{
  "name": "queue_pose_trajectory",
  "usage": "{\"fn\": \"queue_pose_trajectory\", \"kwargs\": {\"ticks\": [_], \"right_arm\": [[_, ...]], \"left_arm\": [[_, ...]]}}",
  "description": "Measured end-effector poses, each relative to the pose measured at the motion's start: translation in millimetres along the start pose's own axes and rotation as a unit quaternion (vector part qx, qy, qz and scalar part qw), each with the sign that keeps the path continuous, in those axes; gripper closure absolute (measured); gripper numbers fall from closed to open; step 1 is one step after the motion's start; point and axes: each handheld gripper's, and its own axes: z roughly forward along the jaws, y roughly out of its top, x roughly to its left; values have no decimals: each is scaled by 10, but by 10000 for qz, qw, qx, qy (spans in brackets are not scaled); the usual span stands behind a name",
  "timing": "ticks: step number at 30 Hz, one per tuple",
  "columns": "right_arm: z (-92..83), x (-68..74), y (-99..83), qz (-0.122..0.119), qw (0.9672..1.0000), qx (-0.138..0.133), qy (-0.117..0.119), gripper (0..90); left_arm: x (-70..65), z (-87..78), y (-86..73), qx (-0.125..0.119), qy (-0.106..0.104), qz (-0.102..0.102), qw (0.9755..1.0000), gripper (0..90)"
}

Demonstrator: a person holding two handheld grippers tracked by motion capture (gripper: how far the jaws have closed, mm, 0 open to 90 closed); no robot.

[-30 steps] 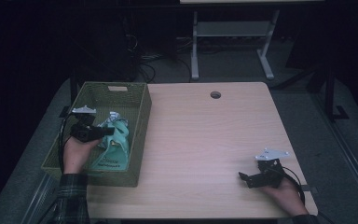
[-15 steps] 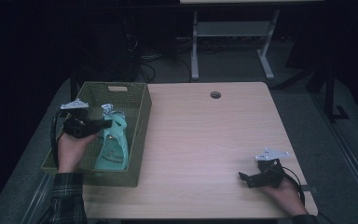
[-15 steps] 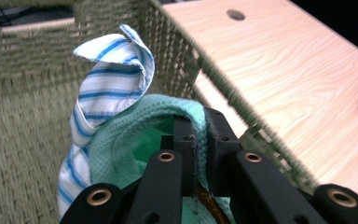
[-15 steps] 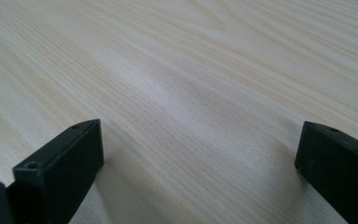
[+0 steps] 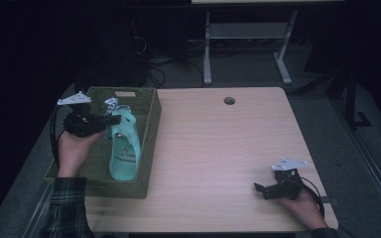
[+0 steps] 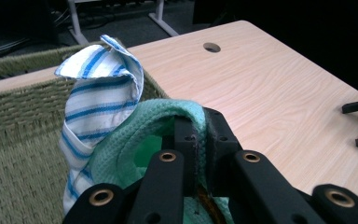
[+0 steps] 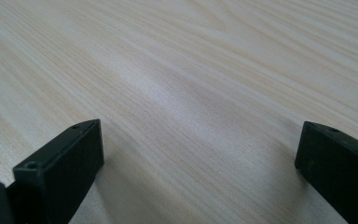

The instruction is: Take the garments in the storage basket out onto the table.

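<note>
High view: my left gripper (image 5: 110,119) is over the green woven basket (image 5: 149,144), jaws pinched tight on a mint-green cloth (image 5: 125,151). That cloth hangs straight down from the jaws, its lower end reaching into the basket near the front wall. A blue-and-white striped cloth (image 5: 112,102) sticks up just beyond the jaw tips, touching the green one. Left gripper view, same grip: both black jaws clamped together on a fold of the mint-green cloth (image 6: 135,135), which arches over the jaw tips. Striped cloth (image 6: 98,93) stands up just left of and ahead of the jaws, pressed against the green one; can't tell if it's caught in the grip too. Basket (image 6: 14,98) weave lies left of and below the jaws. Wooden table (image 6: 270,88) runs ahead and to the right.

My right gripper (image 5: 264,189) rests on the table at the near right corner, well apart from the basket, jaws spread wide, nothing between them. Right gripper view: bare tabletop (image 7: 191,84) between the two jaws.
</note>
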Motion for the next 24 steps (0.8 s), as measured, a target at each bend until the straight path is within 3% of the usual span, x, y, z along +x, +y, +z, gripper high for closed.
{"fn": "queue_pose_trajectory", "kwargs": {"ticks": [10,24], "right_arm": [[0,-1,0,-7,10000,-3,-1,5],[0,-1,0,-7,10000,0,-2,6]], "left_arm": [[-70,-73,228,-131,-59,133,9998,854],[-267,-152,621,-443,-389,401,9975,854]]}}
